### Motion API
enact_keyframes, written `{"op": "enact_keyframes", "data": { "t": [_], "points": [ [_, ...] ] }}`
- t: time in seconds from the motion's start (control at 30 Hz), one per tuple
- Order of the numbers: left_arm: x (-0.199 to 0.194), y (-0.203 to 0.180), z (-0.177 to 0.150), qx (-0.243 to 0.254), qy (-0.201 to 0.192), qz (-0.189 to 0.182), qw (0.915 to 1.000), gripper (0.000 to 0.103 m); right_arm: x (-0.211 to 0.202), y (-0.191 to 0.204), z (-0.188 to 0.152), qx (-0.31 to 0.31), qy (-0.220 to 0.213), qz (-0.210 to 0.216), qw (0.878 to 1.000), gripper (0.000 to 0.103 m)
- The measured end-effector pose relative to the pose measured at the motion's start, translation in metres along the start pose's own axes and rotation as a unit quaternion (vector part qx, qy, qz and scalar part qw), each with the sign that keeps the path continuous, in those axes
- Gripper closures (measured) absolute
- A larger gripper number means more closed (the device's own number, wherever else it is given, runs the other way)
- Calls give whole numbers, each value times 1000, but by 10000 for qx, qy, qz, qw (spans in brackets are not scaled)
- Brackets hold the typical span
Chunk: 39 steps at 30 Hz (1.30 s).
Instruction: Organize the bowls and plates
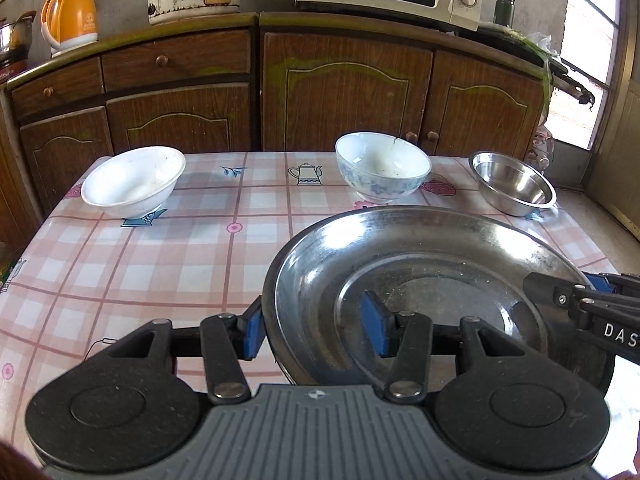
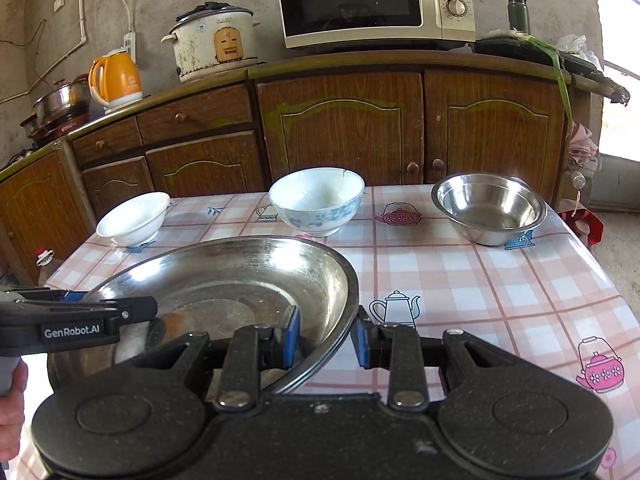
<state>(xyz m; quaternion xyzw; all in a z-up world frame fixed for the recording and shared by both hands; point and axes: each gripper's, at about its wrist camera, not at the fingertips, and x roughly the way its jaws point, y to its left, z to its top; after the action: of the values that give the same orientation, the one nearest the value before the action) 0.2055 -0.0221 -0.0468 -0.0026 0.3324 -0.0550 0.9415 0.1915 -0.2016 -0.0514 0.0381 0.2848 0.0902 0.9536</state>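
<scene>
A wide steel plate (image 1: 420, 256) (image 2: 240, 276) hangs just above the checked tablecloth, held from both sides. My left gripper (image 1: 316, 330) is shut on its left rim, one blue pad outside and one inside. On the opposite rim my right gripper (image 2: 327, 338) is shut the same way. Each gripper shows in the other's view, at the plate's far side. Along the table's back stand a white bowl (image 1: 134, 182) (image 2: 134, 218), a blue-flowered bowl (image 1: 382, 168) (image 2: 316, 200) with a cracked rim, and a steel bowl (image 1: 512, 182) (image 2: 490, 206), all apart from the plate.
The table (image 1: 160, 272) (image 2: 480, 300) stands before brown cabinets (image 1: 344, 92). On the counter sit a microwave (image 2: 372, 0), a rice cooker (image 2: 216, 40), an orange kettle (image 2: 118, 76) and a green flask (image 2: 518, 12). A hand (image 2: 10, 400) grips the left tool.
</scene>
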Motion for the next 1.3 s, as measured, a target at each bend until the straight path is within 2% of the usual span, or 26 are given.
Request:
{"op": "enact_keyframes", "data": {
  "t": [0.5,1.3],
  "points": [
    [39,2,4,-67,156,18,9999,54,43,-12,-2,-23,27,-55,10000,67],
    [54,0,-10,-8,398,89,9992,54,66,-17,-16,25,395,-108,9992,67]
  ]
}}
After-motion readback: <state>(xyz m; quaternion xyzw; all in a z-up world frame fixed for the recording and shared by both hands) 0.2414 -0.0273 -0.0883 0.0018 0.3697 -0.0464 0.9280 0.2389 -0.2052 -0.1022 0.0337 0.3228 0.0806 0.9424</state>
